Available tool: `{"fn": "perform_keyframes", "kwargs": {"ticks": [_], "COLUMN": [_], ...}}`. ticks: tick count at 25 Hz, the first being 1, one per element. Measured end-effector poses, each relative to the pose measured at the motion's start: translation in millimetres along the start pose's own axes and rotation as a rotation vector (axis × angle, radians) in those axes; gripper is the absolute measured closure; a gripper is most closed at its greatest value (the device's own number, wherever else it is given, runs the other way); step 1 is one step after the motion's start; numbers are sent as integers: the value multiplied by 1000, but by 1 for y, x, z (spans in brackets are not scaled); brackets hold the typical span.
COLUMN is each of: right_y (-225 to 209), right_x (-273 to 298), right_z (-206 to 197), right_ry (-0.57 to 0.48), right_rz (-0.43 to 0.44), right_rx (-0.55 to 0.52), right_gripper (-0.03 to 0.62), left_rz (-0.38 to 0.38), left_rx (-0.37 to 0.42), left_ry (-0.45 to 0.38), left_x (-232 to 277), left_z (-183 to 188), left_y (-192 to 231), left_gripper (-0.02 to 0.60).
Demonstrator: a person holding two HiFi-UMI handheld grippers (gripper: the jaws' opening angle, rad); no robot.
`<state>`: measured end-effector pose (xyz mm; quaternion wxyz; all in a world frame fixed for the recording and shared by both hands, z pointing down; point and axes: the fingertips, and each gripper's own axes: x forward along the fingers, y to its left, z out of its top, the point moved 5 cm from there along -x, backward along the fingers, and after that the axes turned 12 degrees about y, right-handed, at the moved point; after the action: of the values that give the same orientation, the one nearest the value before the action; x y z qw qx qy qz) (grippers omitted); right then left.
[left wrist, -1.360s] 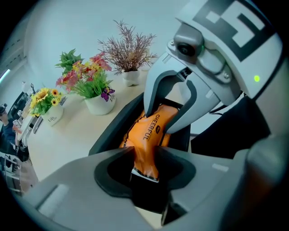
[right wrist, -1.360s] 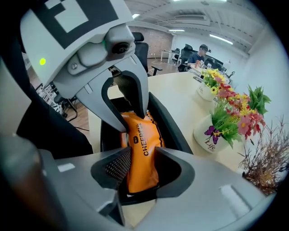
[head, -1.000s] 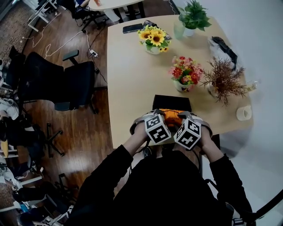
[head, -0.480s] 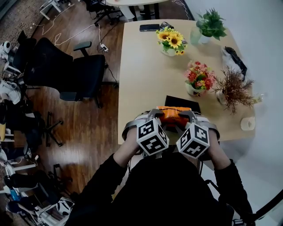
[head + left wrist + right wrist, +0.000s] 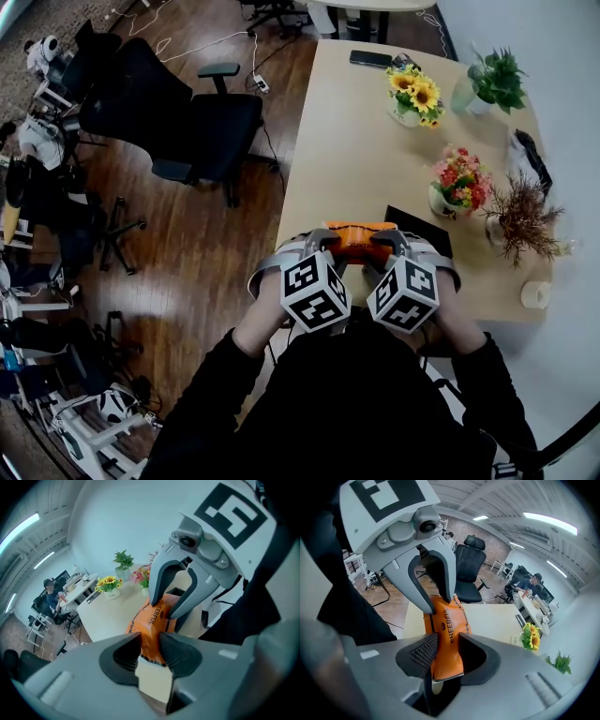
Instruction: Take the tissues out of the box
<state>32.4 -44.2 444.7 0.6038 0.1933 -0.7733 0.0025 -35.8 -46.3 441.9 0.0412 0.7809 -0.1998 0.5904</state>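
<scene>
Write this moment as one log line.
left tool: closing on orange plastic tissue pack | right tool: closing on its other end

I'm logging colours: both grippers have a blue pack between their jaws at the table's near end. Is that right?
Not quite: the pack is orange, not blue, as both gripper views show. The left gripper and right gripper do have it between their jaws, which are closing on it, at the near end of the table.

Dark wood floor at 9 o'clock, black office chair at 11, pale wooden table at 1, white wall at 3, ceiling strip lights overhead.
</scene>
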Motion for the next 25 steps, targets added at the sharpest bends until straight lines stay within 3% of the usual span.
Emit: {"fn": "perform_keyframes", "kwargs": {"ticks": [8, 25], "right_y": [28, 28], "right_x": [24, 66], "right_z": [62, 50], "right_ry": [-24, 13], "right_rz": [28, 87], "right_rx": [-80, -52], "right_gripper": [462, 476], "left_rz": [33, 4], "left_rx": [-72, -38], "left_ry": [31, 47], "left_x": [-14, 27], "left_z": [-69, -68], "left_y": [13, 12], "left_gripper": [482, 495]}}
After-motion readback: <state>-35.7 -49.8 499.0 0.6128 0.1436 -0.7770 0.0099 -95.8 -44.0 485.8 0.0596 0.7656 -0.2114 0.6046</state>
